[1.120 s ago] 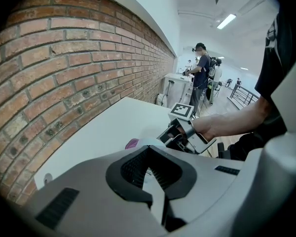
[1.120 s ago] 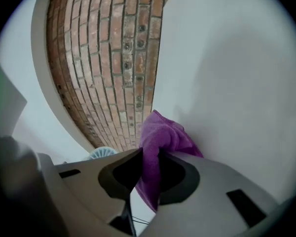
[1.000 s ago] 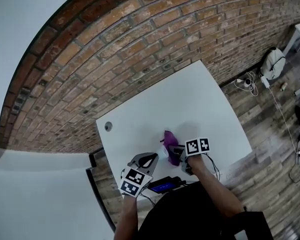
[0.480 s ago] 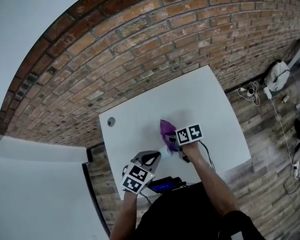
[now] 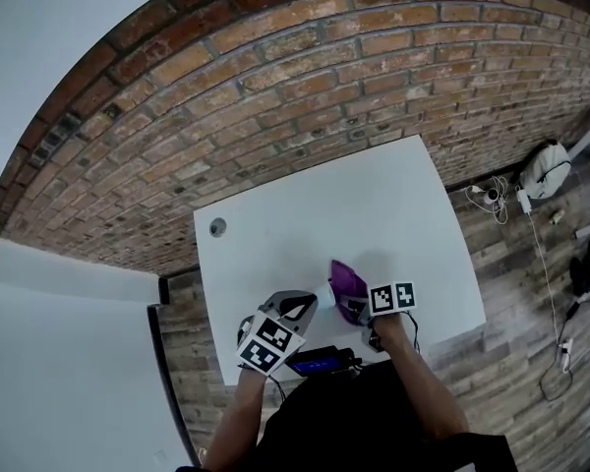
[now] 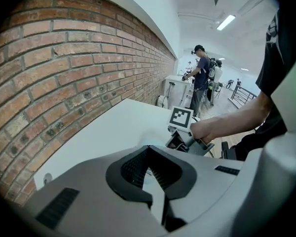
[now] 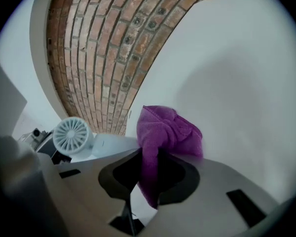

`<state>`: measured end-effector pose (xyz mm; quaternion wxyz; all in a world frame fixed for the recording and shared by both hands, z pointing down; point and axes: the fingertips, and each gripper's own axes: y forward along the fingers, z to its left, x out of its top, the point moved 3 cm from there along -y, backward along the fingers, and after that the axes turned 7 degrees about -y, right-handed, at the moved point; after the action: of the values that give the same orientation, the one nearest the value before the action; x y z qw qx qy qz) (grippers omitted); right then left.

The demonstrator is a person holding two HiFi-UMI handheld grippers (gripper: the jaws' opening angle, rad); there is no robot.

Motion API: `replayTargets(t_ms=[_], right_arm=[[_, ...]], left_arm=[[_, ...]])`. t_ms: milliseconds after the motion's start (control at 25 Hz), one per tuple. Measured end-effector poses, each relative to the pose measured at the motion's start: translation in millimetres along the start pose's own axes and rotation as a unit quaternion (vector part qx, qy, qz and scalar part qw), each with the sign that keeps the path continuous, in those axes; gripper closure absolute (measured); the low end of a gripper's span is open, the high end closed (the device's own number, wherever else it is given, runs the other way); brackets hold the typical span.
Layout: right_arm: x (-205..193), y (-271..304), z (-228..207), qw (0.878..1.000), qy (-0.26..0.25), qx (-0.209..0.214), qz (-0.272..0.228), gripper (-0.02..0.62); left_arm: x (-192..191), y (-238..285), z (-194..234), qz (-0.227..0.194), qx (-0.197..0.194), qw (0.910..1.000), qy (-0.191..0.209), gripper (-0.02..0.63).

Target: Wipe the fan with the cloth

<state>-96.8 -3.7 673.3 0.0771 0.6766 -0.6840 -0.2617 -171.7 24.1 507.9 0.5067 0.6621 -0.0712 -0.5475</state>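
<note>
The small white fan (image 5: 326, 291) is on the white table (image 5: 374, 205); its round grille (image 7: 73, 135) faces the right gripper view. My left gripper (image 5: 308, 306) (image 6: 149, 149) is shut and angled down, tips right beside the fan. I see nothing clearly between its pads, and I cannot tell if they touch the fan. The right gripper (image 5: 360, 303) (image 7: 148, 158) is shut on the purple cloth (image 5: 348, 285) (image 7: 165, 132), which bunches above its jaws just right of the fan. That gripper's marker cube (image 6: 180, 118) shows in the left gripper view.
A black device with a blue screen (image 5: 320, 364) lies at the table's near edge between my arms. A round cable hole (image 5: 217, 227) sits at the far left corner. A brick wall (image 5: 275, 87) borders the far side. People (image 6: 202, 73) stand far off.
The right gripper carried the cloth away from me along the fan, then drew it back toward the near edge. The left gripper stayed put, shut.
</note>
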Motion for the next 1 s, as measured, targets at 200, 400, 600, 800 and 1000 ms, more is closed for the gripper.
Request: replayTargets(t_ms=[200,400,600,800,1000], right_arm=[[30,-16,5,0.999,-0.001,0.004,-0.054,0.52],[66,30,17,0.999,-0.024,0.023,-0.03,0.52],[25,11,2,0.999,0.014,0.011,-0.043,0.52],[-39,-15,-1,0.999,0.021,0.026,0.024,0.52],[39,-35,27,0.996,-0.035,0.044,-0.063,0.52]], left_arm=[[-1,-1,2,-0.006,-0.005,0.9999,-0.006,0.6],[-2,0,1,-0.008,-0.004,0.9999,-0.007,0.6],[-1,1,-1,-0.011,-0.005,0.9999,-0.005,0.6],[-1,1,1,-0.019,-0.014,0.9997,-0.011,0.6],[-3,-7,2,-0.019,-0.018,0.9996,0.009,0.6]])
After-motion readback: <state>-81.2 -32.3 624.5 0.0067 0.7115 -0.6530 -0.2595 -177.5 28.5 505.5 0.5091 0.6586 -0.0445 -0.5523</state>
